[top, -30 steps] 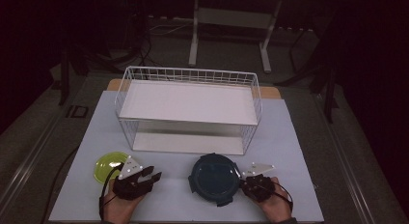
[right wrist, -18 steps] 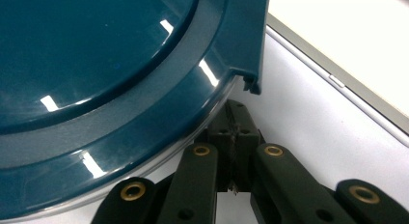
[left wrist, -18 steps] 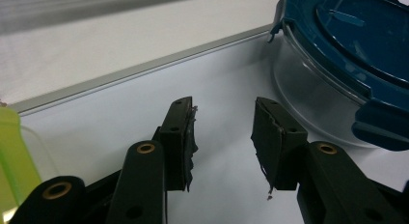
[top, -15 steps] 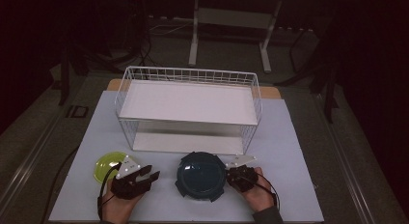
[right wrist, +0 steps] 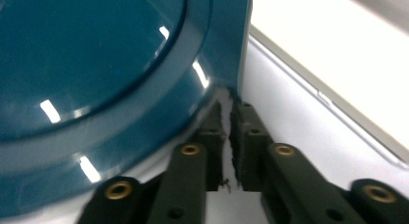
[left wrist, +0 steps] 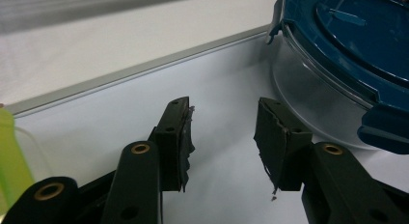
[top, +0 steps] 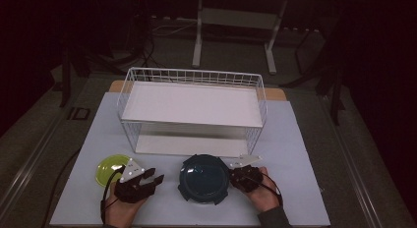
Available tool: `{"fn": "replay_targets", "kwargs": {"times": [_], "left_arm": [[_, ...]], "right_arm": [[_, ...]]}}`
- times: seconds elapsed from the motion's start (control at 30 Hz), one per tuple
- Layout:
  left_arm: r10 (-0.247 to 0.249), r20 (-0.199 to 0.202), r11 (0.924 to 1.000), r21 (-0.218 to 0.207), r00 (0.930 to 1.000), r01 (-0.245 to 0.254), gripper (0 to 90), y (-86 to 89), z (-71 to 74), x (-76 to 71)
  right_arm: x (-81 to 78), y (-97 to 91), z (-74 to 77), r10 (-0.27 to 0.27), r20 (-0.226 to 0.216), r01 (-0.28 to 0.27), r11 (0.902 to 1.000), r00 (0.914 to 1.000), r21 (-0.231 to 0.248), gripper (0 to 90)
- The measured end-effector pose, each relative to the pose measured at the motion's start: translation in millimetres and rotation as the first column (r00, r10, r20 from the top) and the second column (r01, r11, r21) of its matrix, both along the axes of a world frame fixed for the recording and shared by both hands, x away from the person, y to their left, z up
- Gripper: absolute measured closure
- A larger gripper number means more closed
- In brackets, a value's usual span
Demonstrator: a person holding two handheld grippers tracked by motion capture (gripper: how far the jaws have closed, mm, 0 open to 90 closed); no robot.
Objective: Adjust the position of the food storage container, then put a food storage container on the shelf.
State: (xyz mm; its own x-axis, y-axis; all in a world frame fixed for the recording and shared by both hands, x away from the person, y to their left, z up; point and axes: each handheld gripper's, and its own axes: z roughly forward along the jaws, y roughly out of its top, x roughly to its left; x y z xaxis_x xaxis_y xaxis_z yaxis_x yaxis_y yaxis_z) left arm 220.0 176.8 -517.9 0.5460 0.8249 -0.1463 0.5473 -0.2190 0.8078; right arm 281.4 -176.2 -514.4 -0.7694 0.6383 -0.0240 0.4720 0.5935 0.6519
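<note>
Between both tongs — left tongs (top: pixel 150 179), right tongs (top: pixel 235 177) — sits the blue-lidded container (top: pixel 203 178).

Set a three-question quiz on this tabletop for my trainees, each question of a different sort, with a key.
1. Multiple choice: the lid of the container is A red, B blue, C white.
2. True or false: the left gripper grips the container.
3. Short answer: what stands on the table behind the container in the high view?

Key
1. B.
2. False: its jaws stand apart with nothing between them and have just been opening; the container sits beside them.
3. The wire basket.
</note>
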Motion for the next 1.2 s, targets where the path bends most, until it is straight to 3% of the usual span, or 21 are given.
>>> {"fn": "replay_targets", "kwargs": {"times": [0.1,0.43,0.67,0.83,0.97,1.07,1.2], "left_arm": [[0.009,0.002,0.9999,-0.013,1.0000,-0.009,56.0,2.6,-0.6,0.7],[0.021,0.023,0.9987,-0.046,0.9995,-0.020,55.3,4.0,3.0,-3.3],[-0.015,0.029,0.9981,-0.059,0.9995,0.017,53.7,-4.3,13.0,-5.4],[-0.051,0.019,0.9951,-0.084,0.9985,0.052,51.9,-13.3,21.0,-1.1],[-0.090,-0.012,0.9874,-0.132,0.9959,0.087,50.1,-21.2,22.8,5.6],[-0.121,-0.040,0.9847,-0.131,0.9919,0.115,47.3,-29.1,22.5,12.6],[-0.163,-0.090,0.9756,-0.163,0.9825,0.147,44.3,-39.5,19.9,21.9]], "right_arm": [[-5.4,-7.3,3.1,-0.011,0.014,0.012,0.9999,0.9998,-0.011,77.0],[-7.6,-30.1,8.9,-0.056,-0.027,0.057,0.9971,0.9981,0.051,63.3],[-12.4,-36.9,20.3,-0.073,-0.035,0.076,0.9913,0.9967,0.107,57.5],[-15.7,-42.1,26.8,-0.077,-0.087,0.093,0.9744,0.9932,0.204,53.3],[-18.5,-43.4,28.9,-0.072,-0.126,0.104,0.9590,0.9894,0.264,49.3],[-20.0,-42.3,27.9,-0.054,-0.161,0.102,0.9473,0.9854,0.304,45.7],[-18.3,-40.1,24.7,-0.041,-0.210,0.114,0.9286,0.9768,0.353,43.9]]}}
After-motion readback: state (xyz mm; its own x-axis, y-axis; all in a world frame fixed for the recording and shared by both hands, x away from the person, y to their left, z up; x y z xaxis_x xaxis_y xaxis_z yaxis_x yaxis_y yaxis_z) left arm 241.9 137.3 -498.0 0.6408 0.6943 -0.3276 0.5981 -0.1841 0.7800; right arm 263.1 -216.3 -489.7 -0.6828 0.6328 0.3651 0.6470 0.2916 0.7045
